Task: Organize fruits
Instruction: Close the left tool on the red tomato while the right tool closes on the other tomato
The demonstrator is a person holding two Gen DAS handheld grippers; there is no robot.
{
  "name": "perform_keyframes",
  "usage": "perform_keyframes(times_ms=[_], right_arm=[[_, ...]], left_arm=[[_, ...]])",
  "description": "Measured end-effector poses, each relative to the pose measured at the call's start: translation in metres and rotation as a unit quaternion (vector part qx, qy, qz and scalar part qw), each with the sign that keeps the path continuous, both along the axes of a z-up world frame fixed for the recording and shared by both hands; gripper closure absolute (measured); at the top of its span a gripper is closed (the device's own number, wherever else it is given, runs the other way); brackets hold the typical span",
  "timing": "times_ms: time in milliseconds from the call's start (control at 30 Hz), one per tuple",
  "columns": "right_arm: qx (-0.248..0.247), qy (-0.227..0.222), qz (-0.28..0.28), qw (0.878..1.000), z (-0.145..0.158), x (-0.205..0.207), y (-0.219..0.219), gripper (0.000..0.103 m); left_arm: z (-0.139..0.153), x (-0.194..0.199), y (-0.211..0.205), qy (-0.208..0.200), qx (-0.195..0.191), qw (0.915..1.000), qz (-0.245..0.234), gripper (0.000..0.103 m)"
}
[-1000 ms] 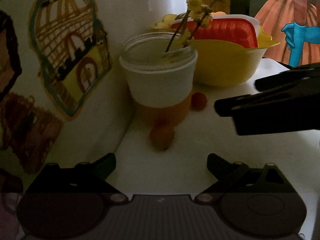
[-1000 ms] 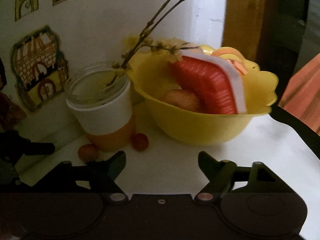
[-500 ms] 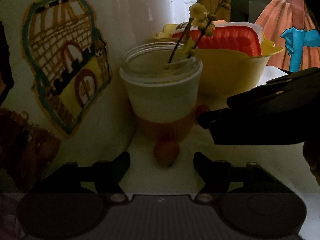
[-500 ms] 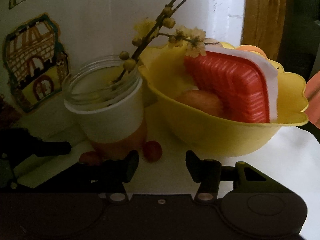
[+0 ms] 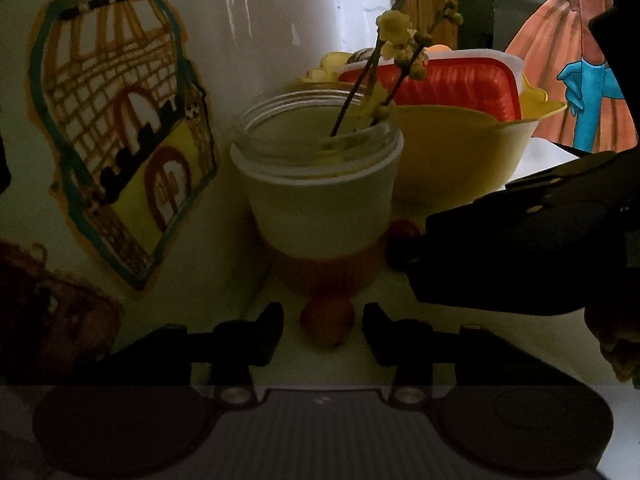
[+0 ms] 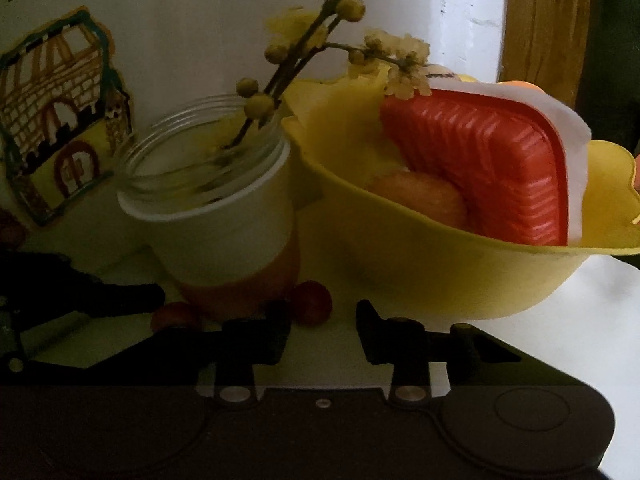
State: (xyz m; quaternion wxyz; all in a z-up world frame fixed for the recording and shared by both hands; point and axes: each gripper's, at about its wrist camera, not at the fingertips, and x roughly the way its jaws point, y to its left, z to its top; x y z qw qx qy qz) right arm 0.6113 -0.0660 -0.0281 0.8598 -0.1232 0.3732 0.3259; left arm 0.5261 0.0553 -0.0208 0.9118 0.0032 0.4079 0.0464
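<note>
A small orange fruit (image 5: 327,320) lies on the white table in front of the cup, between the fingertips of my left gripper (image 5: 323,334), which is open with a narrow gap on each side of the fruit. A small red fruit (image 6: 312,302) lies at the foot of the cup, just ahead of my right gripper (image 6: 323,332), which is open and holds nothing. The same red fruit (image 5: 404,232) is half hidden behind the right gripper's dark body (image 5: 520,248). The yellow bowl (image 6: 440,272) holds an apple (image 6: 420,196) and a red ribbed tray (image 6: 480,168).
A glass jar in a white and orange cup (image 5: 320,184) with flowering twigs (image 6: 304,52) stands between the wall and the bowl. Drawings (image 5: 116,128) are stuck on the wall at the left. The left gripper (image 6: 80,292) shows at the left edge.
Both grippers have moved forward and their fingers have narrowed. The orange fruit now sits between the left fingertips, and the right gripper is closer to the red fruit.
</note>
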Motion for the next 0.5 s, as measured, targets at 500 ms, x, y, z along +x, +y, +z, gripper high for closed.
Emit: perform_keyframes(times_ms=[500], right_arm=[[0.005, 0.002, -0.005, 1.000, 0.0031, -0.0131, -0.0109, 0.080]], left_arm=[[0.0019, -0.0032, 0.0035, 0.009, -0.019, 0.9998, 0.004, 0.073]])
